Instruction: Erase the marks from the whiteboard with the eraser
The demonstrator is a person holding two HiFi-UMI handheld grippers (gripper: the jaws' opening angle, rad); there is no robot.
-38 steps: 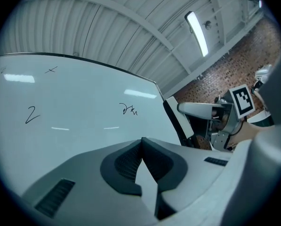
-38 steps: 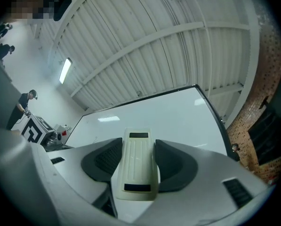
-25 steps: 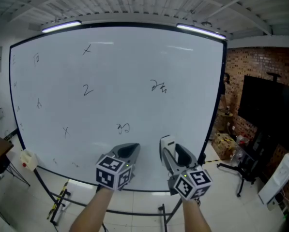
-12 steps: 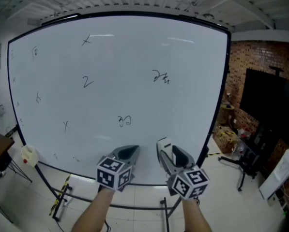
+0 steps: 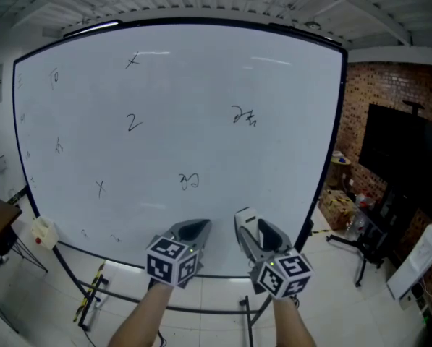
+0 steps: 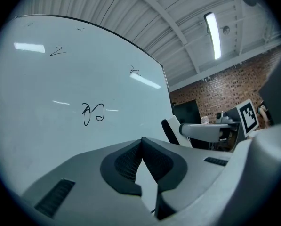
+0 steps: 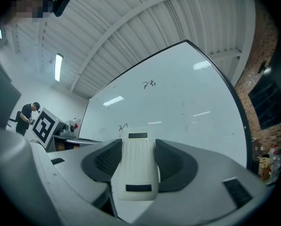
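A large whiteboard (image 5: 201,136) on a stand fills the head view. Black marks are scattered over it: a scribble low in the middle (image 5: 189,181), another at the right (image 5: 244,116), a "2" (image 5: 133,123) and an X (image 5: 132,60) higher up, and small marks along the left. My right gripper (image 5: 249,226) is shut on a white eraser (image 7: 137,164) that stands upright between its pads, just below the board's lower middle. My left gripper (image 5: 192,230) is shut and holds nothing. The middle scribble (image 6: 92,114) lies ahead of it in the left gripper view.
A black screen (image 5: 407,165) on a stand and a brick wall (image 5: 375,85) are at the right. A spray bottle (image 5: 42,236) hangs at the board's lower left corner. The board's stand legs (image 5: 85,302) reach over the tiled floor. A person (image 7: 26,115) stands at a far bench.
The view has tilted up a little since the earliest frame, so the board sits lower. Both grippers hold nearly the same place below the board.
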